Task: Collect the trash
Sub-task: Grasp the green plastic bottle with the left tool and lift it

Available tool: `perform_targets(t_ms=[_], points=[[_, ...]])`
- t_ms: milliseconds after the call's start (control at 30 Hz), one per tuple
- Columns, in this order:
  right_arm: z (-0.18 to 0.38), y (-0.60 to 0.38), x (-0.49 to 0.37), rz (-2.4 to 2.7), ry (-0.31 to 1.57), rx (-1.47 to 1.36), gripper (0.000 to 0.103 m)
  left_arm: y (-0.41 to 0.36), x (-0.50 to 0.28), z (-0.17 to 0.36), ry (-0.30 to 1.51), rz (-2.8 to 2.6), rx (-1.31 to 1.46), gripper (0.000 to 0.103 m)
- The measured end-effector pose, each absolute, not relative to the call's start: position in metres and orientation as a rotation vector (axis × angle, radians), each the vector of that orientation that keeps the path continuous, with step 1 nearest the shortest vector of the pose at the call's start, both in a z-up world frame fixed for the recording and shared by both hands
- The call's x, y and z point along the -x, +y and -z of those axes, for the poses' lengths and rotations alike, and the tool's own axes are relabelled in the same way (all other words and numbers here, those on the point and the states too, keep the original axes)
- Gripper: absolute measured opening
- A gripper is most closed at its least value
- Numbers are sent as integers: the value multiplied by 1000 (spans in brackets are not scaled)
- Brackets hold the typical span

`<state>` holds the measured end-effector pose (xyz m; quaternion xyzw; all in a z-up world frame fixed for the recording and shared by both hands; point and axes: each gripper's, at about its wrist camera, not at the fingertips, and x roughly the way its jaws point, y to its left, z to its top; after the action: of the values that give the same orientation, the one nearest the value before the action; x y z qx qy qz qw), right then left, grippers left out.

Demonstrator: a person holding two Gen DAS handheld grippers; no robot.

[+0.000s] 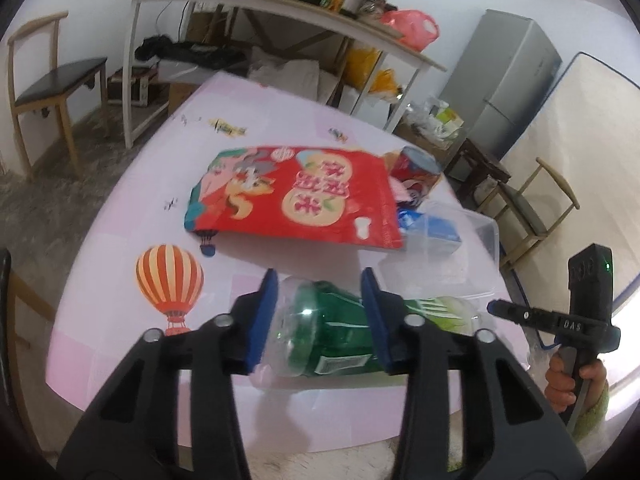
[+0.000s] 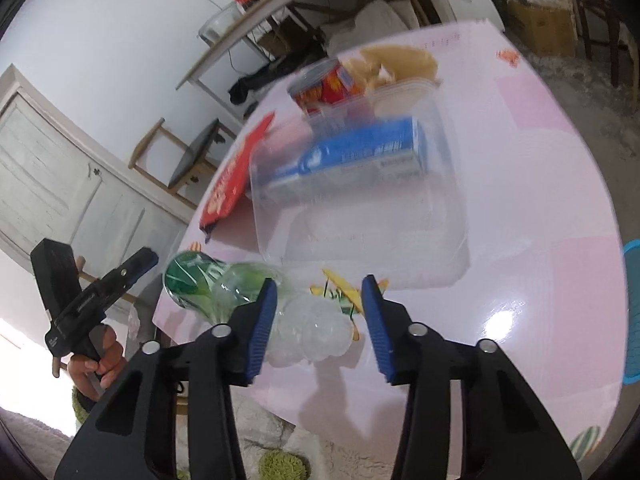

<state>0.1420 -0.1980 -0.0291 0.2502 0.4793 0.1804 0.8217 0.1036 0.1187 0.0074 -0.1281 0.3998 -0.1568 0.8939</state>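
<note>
We have the left gripper (image 1: 318, 318) clamped on the bottle (image 1: 332, 332) near the counter (image 1: 120, 184) edge; the right gripper (image 2: 320, 320) straddles its base, not clamped; next, lift it clear.

Left claw (image 1: 318, 320) clamping green plastic bottle (image 1: 340, 332) on pink table (image 1: 120, 208), red snack bag (image 1: 296, 196) beyond

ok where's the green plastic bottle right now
The green plastic bottle lies on its side at the near edge of the pink table, between the left tongs, in front of the red snack bag and clear container.
</note>
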Motion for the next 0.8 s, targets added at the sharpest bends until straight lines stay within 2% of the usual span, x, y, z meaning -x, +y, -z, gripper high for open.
perform_targets(t_ms=[100,433,500,567,633,667,800], points=[[33,-195,-138,-412,1042,-550,39,122,-105,-1,844,328,279,32],[31,-172,-117,-570,1116,-503,39,130,-107,7,862,310,283,31],[23,-165,-117,-570,1096,-430,44,132,-106,7,859,304,282,31],[15,-158,-122,-592,1071,-388,55,132,-105,7,857,300,279,31],[9,-148,-132,-627,1058,-340,58,132,-104,7,856,297,276,31],[6,-142,-139,-644,1053,-313,64,132,-104,7,856,294,275,31],[2,-112,-168,-708,1080,-207,69,134,-103,8,863,280,280,31]])
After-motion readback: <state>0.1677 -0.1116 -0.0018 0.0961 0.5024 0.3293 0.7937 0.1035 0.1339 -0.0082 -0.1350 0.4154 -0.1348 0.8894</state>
